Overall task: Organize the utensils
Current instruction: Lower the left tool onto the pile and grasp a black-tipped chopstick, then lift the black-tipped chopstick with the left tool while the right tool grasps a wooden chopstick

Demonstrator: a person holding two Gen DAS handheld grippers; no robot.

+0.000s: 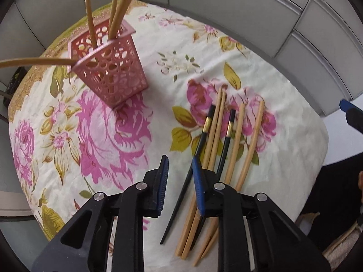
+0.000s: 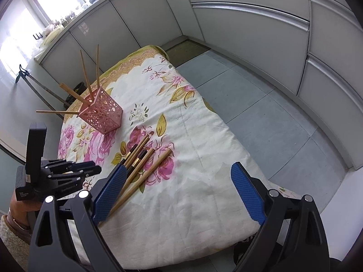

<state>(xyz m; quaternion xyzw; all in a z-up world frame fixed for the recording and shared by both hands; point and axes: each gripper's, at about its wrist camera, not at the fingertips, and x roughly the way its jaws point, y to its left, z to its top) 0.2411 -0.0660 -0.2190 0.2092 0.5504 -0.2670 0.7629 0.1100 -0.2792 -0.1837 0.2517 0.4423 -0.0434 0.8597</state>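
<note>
The left tongs [image 1: 180, 181] point steeply down at the desk [image 1: 158, 72], which is covered in a floral cloth [image 1: 109, 136]. Their blue pads [image 1: 163, 181] stand a narrow gap apart with one black chopstick [image 1: 181, 195] lying on the cloth between them; neither pad presses on it, so the tongs are released around it, not yet clenched. The right-hand pad sits over the near ends of the loose chopsticks [image 1: 229, 140], a fan of bamboo ones and a second black one, lying just beside the first.

The right tongs [image 2: 179, 195] hang wide apart over the desk's near edge, empty, their left pad just in front of the same pile.

Farther back, well apart from both tongs, stands the pink perforated holder [image 1: 109, 68], with four bamboo chopsticks [image 1: 115, 11] leaning out of it.
</note>
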